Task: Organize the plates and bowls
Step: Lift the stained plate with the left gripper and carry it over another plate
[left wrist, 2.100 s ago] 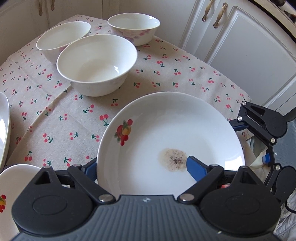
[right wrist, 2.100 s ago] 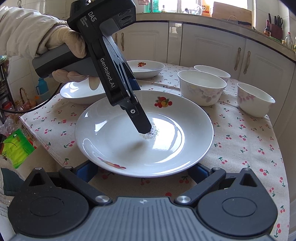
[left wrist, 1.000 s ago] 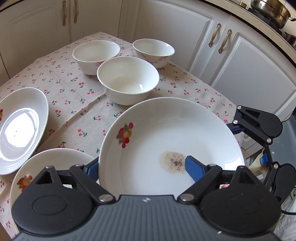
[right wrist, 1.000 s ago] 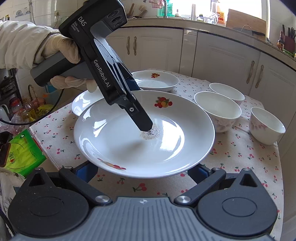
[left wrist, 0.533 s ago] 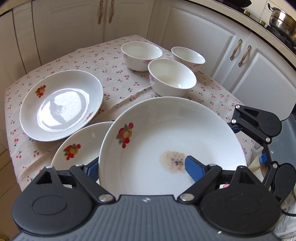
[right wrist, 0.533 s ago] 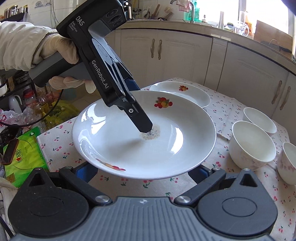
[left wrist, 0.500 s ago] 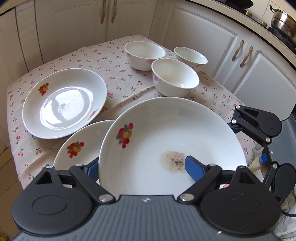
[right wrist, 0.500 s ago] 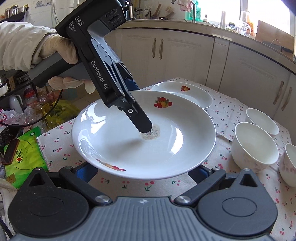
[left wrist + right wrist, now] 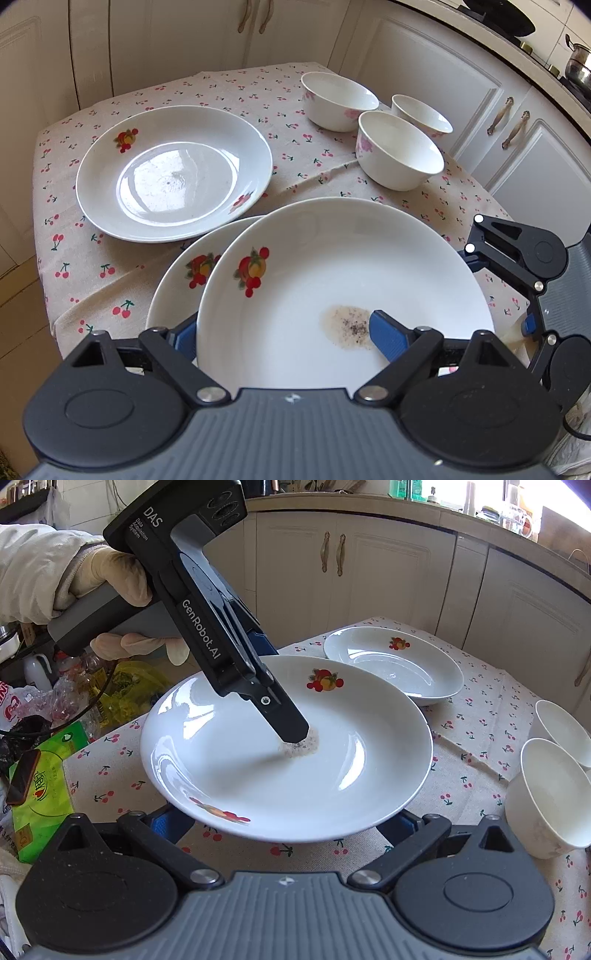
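Note:
My left gripper [image 9: 280, 330] is shut on the near rim of a white plate [image 9: 343, 266] with a fruit print and a brown smear, held in the air; it also shows in the right wrist view [image 9: 280, 760]. The held plate hangs just above a second fruit-print plate [image 9: 177, 280] on the table. A third plate [image 9: 173, 173] lies farther left. Three white bowls [image 9: 399, 155] stand at the back right. My right gripper [image 9: 284, 819] sits under the held plate's opposite rim, jaws wide apart, not touching it.
The table has a cherry-print cloth [image 9: 110, 280] and stands in a corner of white cabinets [image 9: 424, 74]. Beyond its left edge in the right wrist view lie a green packet [image 9: 40, 790] and bags of clutter [image 9: 55, 701].
The left gripper has carried the plate up and leftward across the table, from beside the bowls to over the second plate. The right gripper has followed beneath the rim.

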